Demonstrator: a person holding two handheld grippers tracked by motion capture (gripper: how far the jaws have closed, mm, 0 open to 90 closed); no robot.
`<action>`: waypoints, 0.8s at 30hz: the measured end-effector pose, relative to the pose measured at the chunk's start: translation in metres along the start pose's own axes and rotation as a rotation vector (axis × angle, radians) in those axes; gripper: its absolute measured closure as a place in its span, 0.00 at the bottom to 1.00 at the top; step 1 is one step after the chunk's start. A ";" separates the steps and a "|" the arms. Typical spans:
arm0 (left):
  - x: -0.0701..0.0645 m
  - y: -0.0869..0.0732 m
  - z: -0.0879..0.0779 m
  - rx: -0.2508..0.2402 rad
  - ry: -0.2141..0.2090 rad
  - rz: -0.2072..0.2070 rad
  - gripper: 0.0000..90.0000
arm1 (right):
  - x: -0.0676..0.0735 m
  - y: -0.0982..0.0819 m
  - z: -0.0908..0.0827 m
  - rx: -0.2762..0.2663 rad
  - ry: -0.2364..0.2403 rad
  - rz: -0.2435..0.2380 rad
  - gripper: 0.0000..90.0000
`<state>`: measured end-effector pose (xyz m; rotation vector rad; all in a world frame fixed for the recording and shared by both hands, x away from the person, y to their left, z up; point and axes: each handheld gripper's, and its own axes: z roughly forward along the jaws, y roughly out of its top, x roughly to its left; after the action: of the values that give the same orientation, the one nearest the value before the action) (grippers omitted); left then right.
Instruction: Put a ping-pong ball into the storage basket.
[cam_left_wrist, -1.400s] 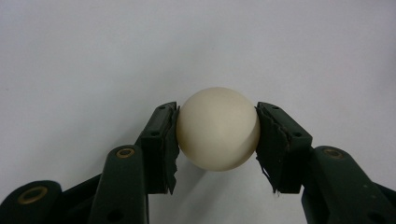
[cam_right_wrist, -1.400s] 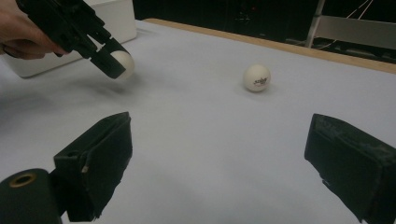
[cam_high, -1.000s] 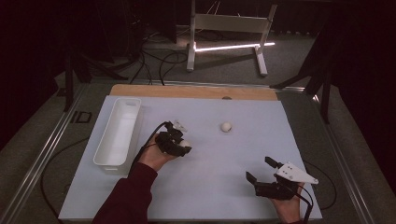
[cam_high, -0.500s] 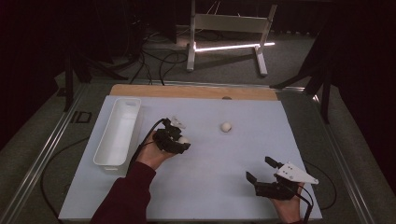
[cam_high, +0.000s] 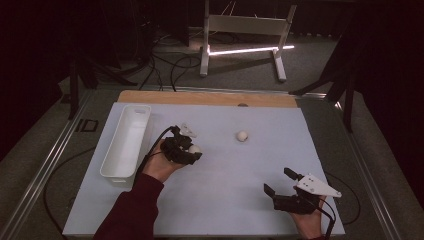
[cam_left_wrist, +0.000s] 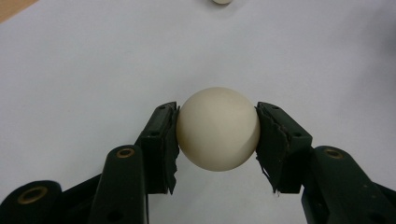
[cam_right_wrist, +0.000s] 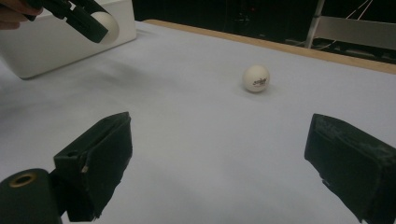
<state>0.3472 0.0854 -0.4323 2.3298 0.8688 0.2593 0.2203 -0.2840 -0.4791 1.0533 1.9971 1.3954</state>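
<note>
Left gripper view: left gripper (cam_left_wrist: 217, 133) pinches the ball (cam_left_wrist: 218, 129) squarely — bound for the bin (cam_high: 126, 142), probably; right gripper (cam_high: 284, 183) gapes, empty.

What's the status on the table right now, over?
Left gripper shut on a white ball. Right gripper open, holding nothing. Second ball loose on the mat. White bin beside the left hand, path unobstructed.

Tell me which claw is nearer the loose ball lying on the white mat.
Left. The left claw, shut on another ball, is just left of the loose ball; the right claw waits open near the mat's front edge.
</note>
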 end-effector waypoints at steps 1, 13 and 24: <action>0.000 0.000 -0.001 -0.002 0.003 0.000 0.57 | 0.000 0.000 0.000 -0.001 0.000 0.000 0.08; 0.003 0.002 -0.013 -0.012 0.015 0.001 0.57 | -0.001 0.000 0.000 -0.001 0.000 0.000 0.08; 0.009 0.000 -0.026 -0.036 0.028 -0.010 0.57 | -0.001 -0.001 0.000 -0.006 -0.001 0.004 0.08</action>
<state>0.3437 0.1038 -0.4118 2.2931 0.8817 0.3015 0.2206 -0.2853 -0.4798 1.0563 1.9902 1.4016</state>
